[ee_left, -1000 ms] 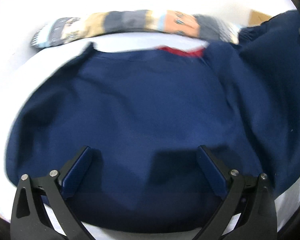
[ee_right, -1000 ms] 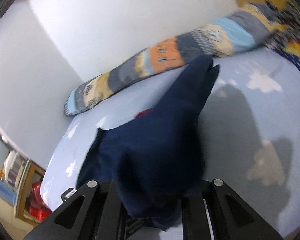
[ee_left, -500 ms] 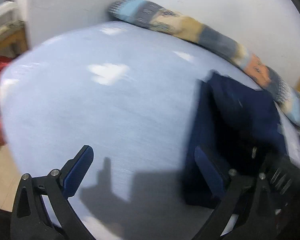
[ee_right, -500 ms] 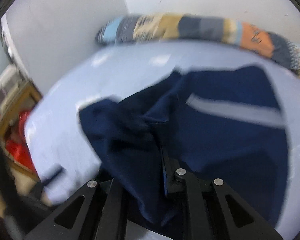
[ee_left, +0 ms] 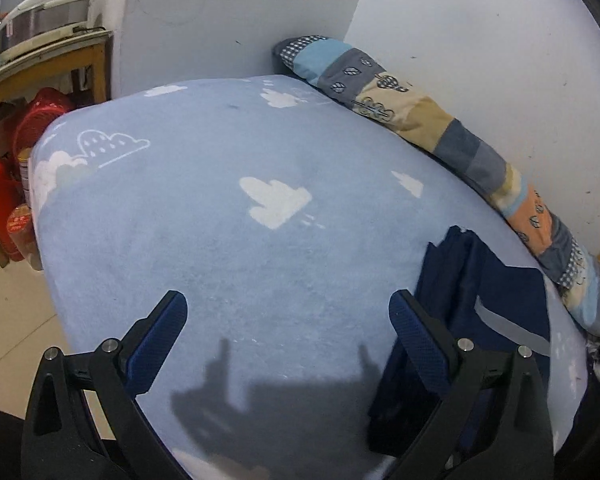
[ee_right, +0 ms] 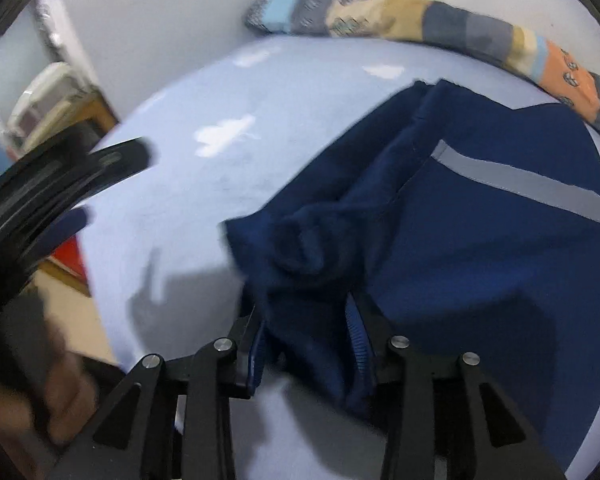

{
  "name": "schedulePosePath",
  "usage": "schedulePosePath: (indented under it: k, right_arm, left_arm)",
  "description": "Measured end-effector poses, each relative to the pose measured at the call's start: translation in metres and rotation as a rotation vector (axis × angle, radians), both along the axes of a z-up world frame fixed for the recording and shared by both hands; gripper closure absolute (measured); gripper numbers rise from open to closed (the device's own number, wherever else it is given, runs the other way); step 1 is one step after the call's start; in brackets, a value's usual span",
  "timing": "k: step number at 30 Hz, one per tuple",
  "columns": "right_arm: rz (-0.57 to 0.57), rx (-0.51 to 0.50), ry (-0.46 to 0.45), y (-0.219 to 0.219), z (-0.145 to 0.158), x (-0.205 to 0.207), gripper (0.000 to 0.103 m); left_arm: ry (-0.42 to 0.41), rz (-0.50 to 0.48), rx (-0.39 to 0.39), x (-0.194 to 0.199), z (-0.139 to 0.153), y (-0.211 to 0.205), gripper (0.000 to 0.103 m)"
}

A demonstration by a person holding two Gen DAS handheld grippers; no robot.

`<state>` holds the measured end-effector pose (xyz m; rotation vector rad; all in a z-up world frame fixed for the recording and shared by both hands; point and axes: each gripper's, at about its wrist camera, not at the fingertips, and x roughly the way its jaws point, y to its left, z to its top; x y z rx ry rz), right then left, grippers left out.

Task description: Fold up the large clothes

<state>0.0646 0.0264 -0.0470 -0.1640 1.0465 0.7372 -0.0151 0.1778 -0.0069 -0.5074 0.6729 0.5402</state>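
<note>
In the right wrist view the bottom of the right gripper is cut off by the frame, and its blue pads are half buried in a bunched fold of the navy blue fabric garment with a grey reflective stripe. The jaws have just been opening; the cloth sits between them, but the pads stand apart from it on both sides, so the grasp looks released rather than clenched. At the left edge of that view a blurred dark shape, the left gripper, and a smeared hand below it are too soft to read.

The left gripper hangs tilted downward over bare bedding, jaws spread wide with nothing between them; its shadow falls on the sheet just ahead. Its right finger overlaps the near corner of the garment, though contact cannot be told.

The garment lies on the right part of the light blue cloud-print bed sheet, leaving broad open sheet to its left up to the bed's rounded edge. Beyond, a long patchwork bolster runs along the white wall.
</note>
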Motion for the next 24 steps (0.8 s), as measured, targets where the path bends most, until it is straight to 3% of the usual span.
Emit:
schedulePosePath:
  k: [3, 5, 7, 9, 11, 13, 14, 16, 17, 18, 19, 21, 24]
  right_arm:
    - [0.091, 0.123, 0.115, -0.027, 0.011, -0.012, 0.062]
    - [0.117, 0.238, 0.176, -0.058, 0.028, -0.018, 0.068]
    - [0.057, 0.297, 0.093, -0.092, 0.049, -0.016, 0.068]
    - [-0.074, 0.281, -0.026, -0.126, 0.067, -0.006, 0.069]
    - [-0.168, 0.24, -0.13, -0.151, 0.074, 0.008, 0.074]
    - [-0.193, 0.173, -0.126, -0.155, 0.063, 0.02, 0.085]
    - [-0.193, 0.152, -0.096, -0.154, 0.049, 0.024, 0.085]
    - [-0.201, 0.105, 0.038, -0.15, 0.008, 0.03, 0.084]
    - [-0.198, 0.112, 0.126, -0.149, -0.015, 0.033, 0.084]
    - [-0.195, 0.127, 0.156, -0.148, -0.023, 0.033, 0.086]
    - [-0.192, 0.135, 0.152, -0.146, -0.022, 0.033, 0.088]
    - [-0.179, 0.146, 0.164, -0.142, -0.009, 0.038, 0.086]
    - [-0.202, 0.3, 0.072, -0.159, 0.032, 0.055, 0.085]
  left_arm:
    - [0.0, -0.04, 0.009, 0.007, 0.004, -0.007, 0.002]
    - [-0.014, -0.078, 0.033, 0.009, 0.01, -0.018, 0.002]
    - [-0.054, -0.158, 0.064, 0.014, 0.019, -0.036, 0.002]
    - [-0.079, -0.249, 0.114, 0.018, 0.026, -0.059, 0.002]
    - [-0.094, -0.399, 0.192, 0.024, 0.03, -0.095, 0.002]
    - [-0.059, -0.554, 0.238, 0.033, 0.02, -0.128, 0.002]
    - [-0.028, -0.593, 0.247, 0.037, 0.012, -0.137, 0.002]
    - [0.094, -0.61, 0.273, 0.05, -0.014, -0.147, 0.002]
    - [0.205, -0.587, 0.288, 0.059, -0.034, -0.146, 0.002]
    - [0.276, -0.573, 0.278, 0.065, -0.048, -0.141, 0.001]
    - [0.284, -0.566, 0.187, 0.066, -0.055, -0.129, 0.001]
    - [0.264, -0.515, 0.096, 0.064, -0.046, -0.115, 0.002]
    - [0.143, -0.481, 0.131, 0.06, -0.004, -0.108, 0.002]
